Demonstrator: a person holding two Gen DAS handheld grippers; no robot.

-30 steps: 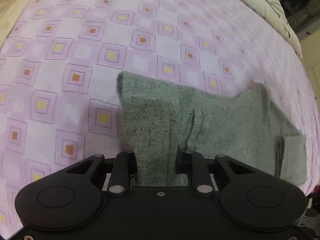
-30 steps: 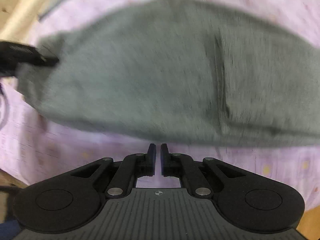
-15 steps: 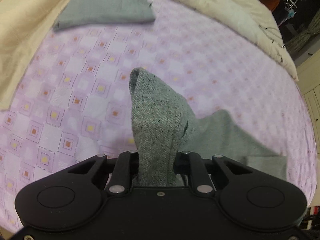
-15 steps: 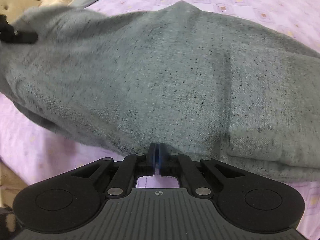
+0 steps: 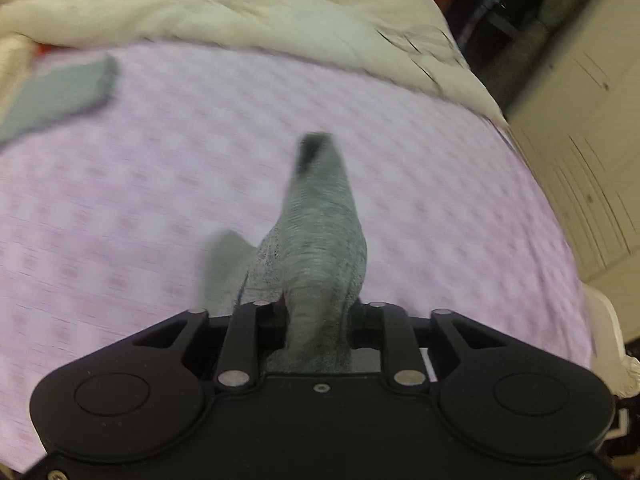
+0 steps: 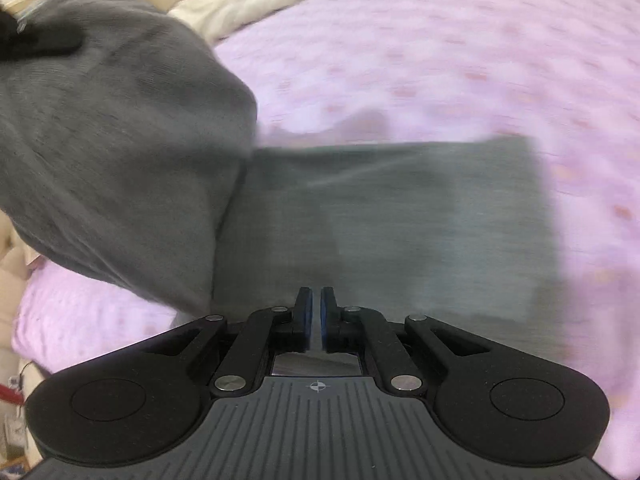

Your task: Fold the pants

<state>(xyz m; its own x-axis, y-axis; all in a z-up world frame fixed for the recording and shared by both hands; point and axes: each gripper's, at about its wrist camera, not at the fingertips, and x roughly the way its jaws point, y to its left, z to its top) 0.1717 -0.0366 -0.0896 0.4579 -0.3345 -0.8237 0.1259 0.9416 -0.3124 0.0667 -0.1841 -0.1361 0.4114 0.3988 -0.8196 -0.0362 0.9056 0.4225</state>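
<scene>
The grey knit pants (image 5: 316, 240) hang lifted from my left gripper (image 5: 318, 320), which is shut on a bunched fold of them above the pink checked bedsheet (image 5: 140, 184). In the right wrist view the pants (image 6: 380, 216) lie partly flat on the sheet, with the raised part (image 6: 112, 128) pulled up at the left, where the left gripper's dark tip (image 6: 28, 40) shows. My right gripper (image 6: 314, 316) is nearly closed, jaws a thin gap apart, holding nothing, just over the flat near edge of the pants.
A folded grey garment (image 5: 56, 96) lies at the far left of the bed. A cream duvet (image 5: 240, 8) is bunched along the far side. A pale wardrobe (image 5: 592, 140) stands to the right, past the bed's edge.
My left gripper has lifted the pants end higher and swung, so the fabric now hangs as a narrow column. The right gripper has let go and its jaws opened slightly; the lower part now lies flat.
</scene>
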